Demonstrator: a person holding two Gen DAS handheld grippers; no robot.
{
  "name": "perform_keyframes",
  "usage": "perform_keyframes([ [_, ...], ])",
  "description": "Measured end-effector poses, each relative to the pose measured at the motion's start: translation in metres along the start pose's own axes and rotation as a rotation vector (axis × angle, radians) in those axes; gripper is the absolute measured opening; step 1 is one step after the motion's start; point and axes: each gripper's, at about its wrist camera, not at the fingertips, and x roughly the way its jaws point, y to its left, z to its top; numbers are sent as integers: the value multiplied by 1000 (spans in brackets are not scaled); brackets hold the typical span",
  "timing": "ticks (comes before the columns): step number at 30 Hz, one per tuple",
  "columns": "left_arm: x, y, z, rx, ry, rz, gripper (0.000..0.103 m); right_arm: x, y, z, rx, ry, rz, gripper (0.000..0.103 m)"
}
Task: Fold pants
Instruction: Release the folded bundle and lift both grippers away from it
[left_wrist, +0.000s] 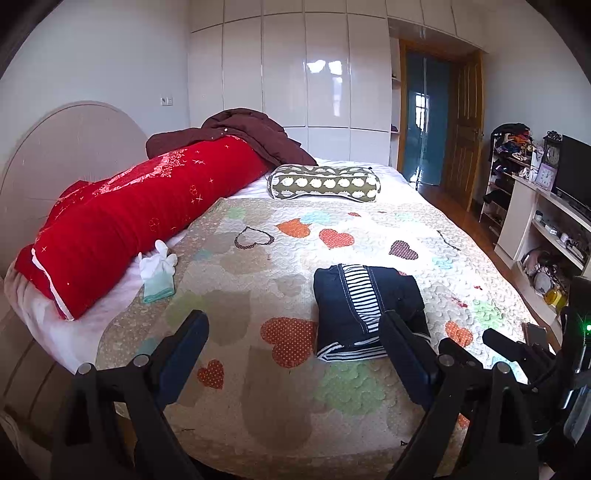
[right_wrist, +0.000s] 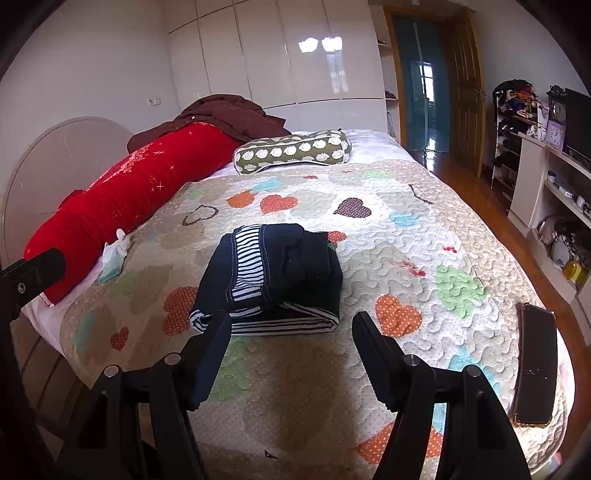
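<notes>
Pants (left_wrist: 364, 310) lie as a compact folded bundle on the heart-patterned quilt (left_wrist: 258, 266), dark navy with a striped waistband showing along the near edge and up the middle. Left wrist view: left gripper (left_wrist: 295, 332) hangs over the quilt with jaws spread wide and nothing between them; its right finger overlaps the bundle's near edge in the picture, contact not resolvable. A white glove (left_wrist: 157, 269) lies beside the red bolster (left_wrist: 122, 218), well apart from the bundle. Right wrist view: right gripper (right_wrist: 291, 336) sits just short of the pants (right_wrist: 269, 273), jaws apart and empty, fingertips flanking the striped hem without pinching it. A phone (right_wrist: 535, 365) rests at the quilt's right edge, clear of the work. Judgement: folding looks essentially complete; the top layer is slightly bunched on the right. Remaining step is probably tidying or release: press flat from above, avoid snagging the loose striped hem, withdraw straight back so the stack is not dragged.
</notes>
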Motion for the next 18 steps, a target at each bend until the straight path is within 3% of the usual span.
perform_keyframes([
  [18, -13, 0, 4, -8, -19, -16, 93, -11, 2, 3, 2, -10, -1, 74],
])
